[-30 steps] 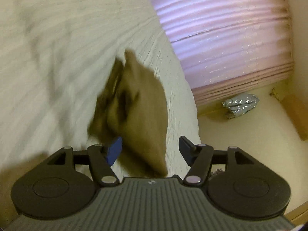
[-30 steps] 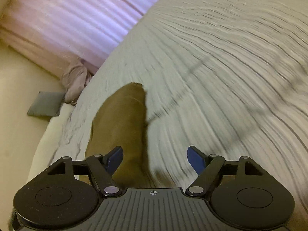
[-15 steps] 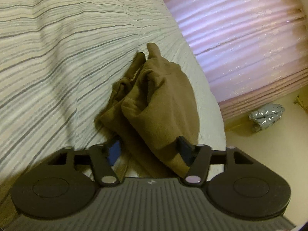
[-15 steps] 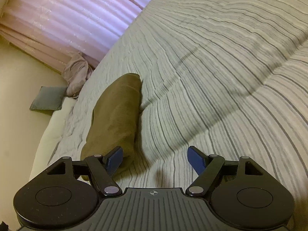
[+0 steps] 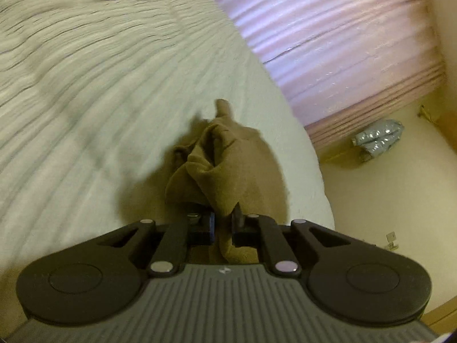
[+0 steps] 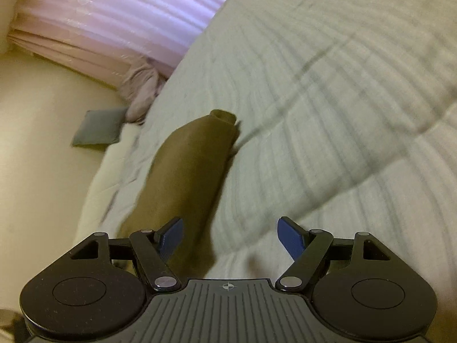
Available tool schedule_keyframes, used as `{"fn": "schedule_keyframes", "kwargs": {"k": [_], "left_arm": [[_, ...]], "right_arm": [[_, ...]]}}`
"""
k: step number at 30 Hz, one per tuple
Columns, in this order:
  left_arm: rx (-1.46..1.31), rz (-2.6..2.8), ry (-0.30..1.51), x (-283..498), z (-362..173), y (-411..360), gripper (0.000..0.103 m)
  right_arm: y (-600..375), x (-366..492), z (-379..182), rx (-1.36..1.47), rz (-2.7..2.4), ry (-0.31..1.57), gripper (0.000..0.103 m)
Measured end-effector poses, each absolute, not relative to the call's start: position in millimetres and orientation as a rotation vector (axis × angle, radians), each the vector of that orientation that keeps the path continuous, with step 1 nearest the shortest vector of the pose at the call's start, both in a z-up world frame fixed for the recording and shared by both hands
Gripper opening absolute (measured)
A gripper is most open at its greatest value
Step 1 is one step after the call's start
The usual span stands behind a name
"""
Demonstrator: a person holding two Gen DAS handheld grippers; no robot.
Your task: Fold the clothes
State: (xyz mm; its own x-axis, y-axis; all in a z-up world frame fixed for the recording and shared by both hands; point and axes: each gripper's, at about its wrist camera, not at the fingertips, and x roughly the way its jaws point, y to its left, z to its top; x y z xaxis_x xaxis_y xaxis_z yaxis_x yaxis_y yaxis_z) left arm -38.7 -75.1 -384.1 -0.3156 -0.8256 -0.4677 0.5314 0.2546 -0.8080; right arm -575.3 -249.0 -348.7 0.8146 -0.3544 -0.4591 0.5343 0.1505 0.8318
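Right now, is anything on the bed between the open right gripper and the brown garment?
Nothing visible. The brown garment lies on the striped bedspread, its near end already at the right gripper's left pad, jaws wide apart. The left gripper is closing its jaws on a fold of it.

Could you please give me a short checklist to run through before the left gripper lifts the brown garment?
1. Left gripper closing on a fold of the brown fleece garment: ok.
2. Grip secure: cannot tell.
3. Right gripper open, holding nothing: ok.
4. Garment resting on the striped pale bedspread: ok.
5. Garment flat for folding: not ok, bunched.
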Motion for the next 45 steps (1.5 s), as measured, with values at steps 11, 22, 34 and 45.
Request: {"fn": "schedule_keyframes", "kwargs": {"k": [11,22,34,45], "left_arm": [[-0.61,-1.249,1.396,-53,-433,-61,0.03],[-0.502,-1.381,1.373,6,-394,-75,0.007],[-0.483,-1.374,1.402,35,-420,-72,0.036],[-0.469,-1.393,1.407,31,-428,-80,0.016]], "right_arm": [[-313,-527,-369,1.343,-0.559,0.062,0.077],[-268,-522,-338,1.341,-0.63,0.09,0.025],[-233,-558,-302,1.009,-0.746,0.212,0.087],[-308,-490,-364,1.121,-0.408,0.246,0.039]]}}
